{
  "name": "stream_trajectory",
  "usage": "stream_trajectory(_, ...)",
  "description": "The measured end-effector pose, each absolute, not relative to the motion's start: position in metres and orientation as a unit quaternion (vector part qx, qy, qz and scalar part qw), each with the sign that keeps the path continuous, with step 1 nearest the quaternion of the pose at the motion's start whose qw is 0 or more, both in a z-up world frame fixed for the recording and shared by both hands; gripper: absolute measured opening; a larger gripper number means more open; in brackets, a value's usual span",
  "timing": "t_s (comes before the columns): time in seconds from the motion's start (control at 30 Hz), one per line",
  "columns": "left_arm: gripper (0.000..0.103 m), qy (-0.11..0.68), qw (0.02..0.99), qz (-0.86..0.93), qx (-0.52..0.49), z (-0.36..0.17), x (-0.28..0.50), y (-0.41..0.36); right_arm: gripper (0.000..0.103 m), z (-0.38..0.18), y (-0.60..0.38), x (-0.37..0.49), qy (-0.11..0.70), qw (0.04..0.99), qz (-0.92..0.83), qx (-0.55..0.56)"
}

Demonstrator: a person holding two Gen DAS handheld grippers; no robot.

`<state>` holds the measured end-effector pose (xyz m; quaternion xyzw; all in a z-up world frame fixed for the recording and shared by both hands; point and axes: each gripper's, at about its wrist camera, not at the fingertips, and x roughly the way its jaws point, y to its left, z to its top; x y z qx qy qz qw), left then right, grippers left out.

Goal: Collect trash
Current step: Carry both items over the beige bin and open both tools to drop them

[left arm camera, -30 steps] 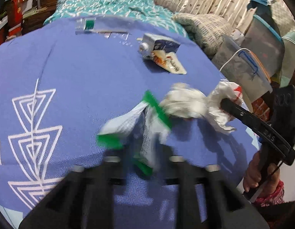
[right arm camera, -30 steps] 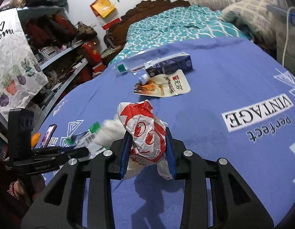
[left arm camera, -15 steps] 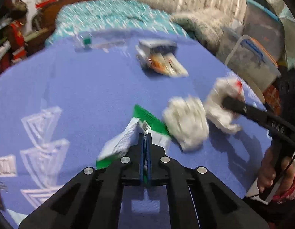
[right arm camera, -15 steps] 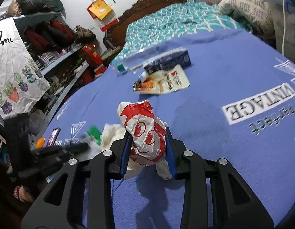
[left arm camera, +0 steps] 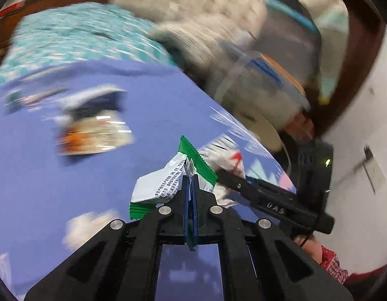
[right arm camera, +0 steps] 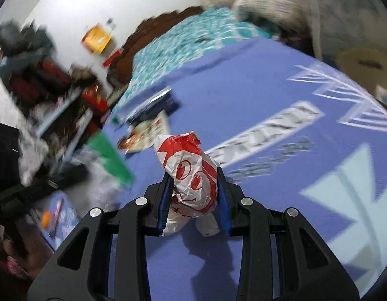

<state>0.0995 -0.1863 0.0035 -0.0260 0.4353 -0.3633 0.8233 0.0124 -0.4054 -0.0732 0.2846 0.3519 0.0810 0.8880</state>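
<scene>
Blue cloth with pale printed shapes and lettering covers the surface (right arm camera: 281, 95), and both views of it are smeared by motion. Nearest the left wrist camera, the left gripper (left arm camera: 191, 184) has its fingers pressed together on a green-and-white wrapper (left arm camera: 166, 183), which sticks up and out to the left above the fingertips, clear of the cloth. Just to its right the right gripper (right arm camera: 195, 175) comes in at an angle, its fingers clamped on either side of a crumpled red-and-white wrapper (right arm camera: 191, 170) printed with a cartoon face; the paper bulges above the blue pads and a loose end hangs below them. The two held pieces are close beside each other. Farther along the surface lies a flat snack packet (left arm camera: 93, 138) with an orange patch, and right behind it a dark blue carton (left arm camera: 93, 102), the two touching or nearly so. Beyond the far edge is a bed with a teal patterned cover (left arm camera: 75, 37) and a dark wooden headboard (right arm camera: 153, 32). Shelves (right arm camera: 43, 75) crowded with blurred things stand to the left in the right wrist view.
</scene>
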Motion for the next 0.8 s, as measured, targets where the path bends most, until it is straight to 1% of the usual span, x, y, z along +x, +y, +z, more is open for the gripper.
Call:
stream_trajectory(0.17,0.002,0.496,0.757,-0.424,-0.034,-0.02,0.137,-0.295,0.036,-0.073,-0.5,-0.008,0.316,0.886,0.004,0.341)
stream_trajectory(0.27,0.002,0.507,0.728,-0.46,-0.04,-0.027,0.147,-0.352,0.036,-0.075,-0.56,-0.014,0.3,0.877,-0.044,0.373)
stream_trajectory(0.37,0.002,0.514,0.709,-0.482,-0.029,-0.034,0.156,-0.419,0.036,-0.079,-0.608,-0.01,0.298,0.873,-0.089,0.377)
stream_trajectory(0.47,0.002,0.519,0.707,-0.48,-0.019,-0.042,0.165,-0.464,0.036,-0.084,-0.641,-0.002,0.301,0.867,-0.119,0.38)
stream_trajectory(0.57,0.002,0.526,0.707,-0.472,-0.025,-0.05,0.176,-0.489,0.037,-0.09,-0.662,0.008,0.303,0.86,-0.133,0.388)
stream_trajectory(0.63,0.004,0.524,0.715,-0.461,-0.025,-0.053,0.184,-0.504,0.039,-0.093,-0.67,0.016,0.311,0.857,-0.137,0.388)
stream_trajectory(0.67,0.009,0.527,0.721,-0.45,-0.024,-0.056,0.188,-0.51,0.049,-0.095,-0.671,0.02,0.316,0.856,-0.139,0.385)
stream_trajectory(0.7,0.029,0.53,0.723,-0.443,-0.026,-0.058,0.192,-0.513,0.059,-0.096,-0.669,0.024,0.32,0.855,-0.142,0.381)
stream_trajectory(0.73,0.059,0.532,0.726,-0.435,-0.029,-0.059,0.196,-0.516,0.08,-0.096,-0.67,0.025,0.319,0.857,-0.146,0.378)
stream_trajectory(0.77,0.071,0.528,0.737,-0.42,-0.04,-0.059,0.2,-0.514,0.084,-0.095,-0.67,0.026,0.315,0.86,-0.152,0.372)
stream_trajectory(0.8,0.071,0.524,0.743,-0.415,-0.049,-0.058,0.204,-0.513,0.084,-0.093,-0.669,0.027,0.311,0.864,-0.154,0.366)
